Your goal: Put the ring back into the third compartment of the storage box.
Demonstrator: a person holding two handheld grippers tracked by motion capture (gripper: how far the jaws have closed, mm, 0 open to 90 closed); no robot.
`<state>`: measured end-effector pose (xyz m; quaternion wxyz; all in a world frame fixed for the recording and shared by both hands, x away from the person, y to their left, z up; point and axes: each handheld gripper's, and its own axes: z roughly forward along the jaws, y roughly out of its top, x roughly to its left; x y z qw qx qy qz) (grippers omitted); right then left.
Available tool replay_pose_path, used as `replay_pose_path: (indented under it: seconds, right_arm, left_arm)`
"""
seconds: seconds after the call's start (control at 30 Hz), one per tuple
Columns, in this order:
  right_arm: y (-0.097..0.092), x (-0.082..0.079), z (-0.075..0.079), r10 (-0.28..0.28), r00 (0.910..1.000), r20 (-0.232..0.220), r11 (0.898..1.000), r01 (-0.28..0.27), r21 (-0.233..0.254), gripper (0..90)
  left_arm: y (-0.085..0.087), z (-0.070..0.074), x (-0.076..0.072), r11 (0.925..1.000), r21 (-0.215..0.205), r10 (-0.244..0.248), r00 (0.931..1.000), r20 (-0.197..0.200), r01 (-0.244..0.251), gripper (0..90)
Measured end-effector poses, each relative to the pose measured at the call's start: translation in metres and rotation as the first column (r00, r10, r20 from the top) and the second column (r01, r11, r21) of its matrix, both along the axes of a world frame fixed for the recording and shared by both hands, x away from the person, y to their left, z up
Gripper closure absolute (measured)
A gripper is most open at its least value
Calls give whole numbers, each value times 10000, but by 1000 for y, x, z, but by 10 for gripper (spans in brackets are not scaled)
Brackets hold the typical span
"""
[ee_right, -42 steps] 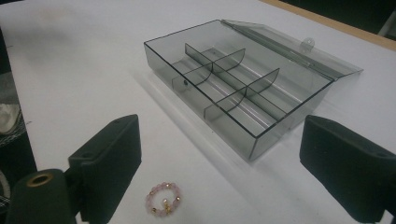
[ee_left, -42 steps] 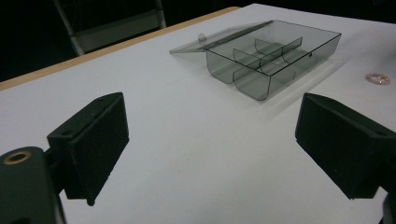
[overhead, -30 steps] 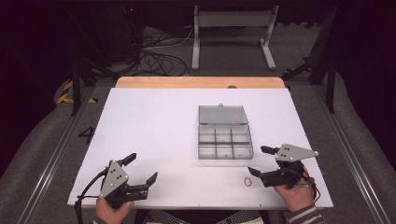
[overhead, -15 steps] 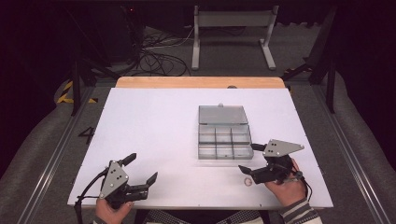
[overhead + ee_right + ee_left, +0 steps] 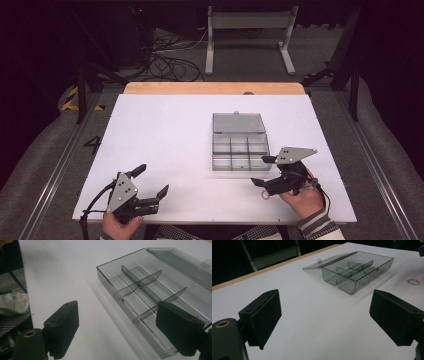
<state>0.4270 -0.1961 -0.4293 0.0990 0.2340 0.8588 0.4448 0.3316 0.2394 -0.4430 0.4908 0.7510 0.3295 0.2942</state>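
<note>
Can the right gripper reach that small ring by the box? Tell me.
Probably yes. The small ring lies on bare table just beside the right gripper, whose fingers stand open and empty; nothing lies between them.

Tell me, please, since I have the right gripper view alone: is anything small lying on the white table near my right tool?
Observer: Yes, a small pinkish ring lies on the white table, on the person's side of the right tool and outside its jaws, which have just been closing slightly on nothing.
Operator: Thank you. Is it inside the smoky clear plastic compartment box?
Observer: No, it lies apart from the box.
Operator: And the left tool?
Observer: The left tool is at the near left corner, open, with nothing between its jaws.
</note>
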Motion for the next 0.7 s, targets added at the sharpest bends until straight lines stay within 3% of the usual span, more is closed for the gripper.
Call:
replay_pose_path:
  seconds: [0.13,0.3,0.53,0.7]
  right_arm:
    - [0,1,-1,61,9997,-231,9996,-67,-285,257]
    - [2,3,-3,156,9990,-414,9942,-199,-1061,334]
    - [4,5,-6,136,9973,-723,9740,-296,-2244,473]
    - [4,5,-8,153,9953,-961,9632,-405,-2656,529]
  left_arm:
    - [0,0,0,10000,-3,-4,10000,8,4,111]
    - [0,0,0,10000,32,-12,10000,45,12,111]
    - [0,0,0,9999,104,-35,10000,69,34,114]
    - [0,0,0,10000,66,-30,10000,56,29,115]
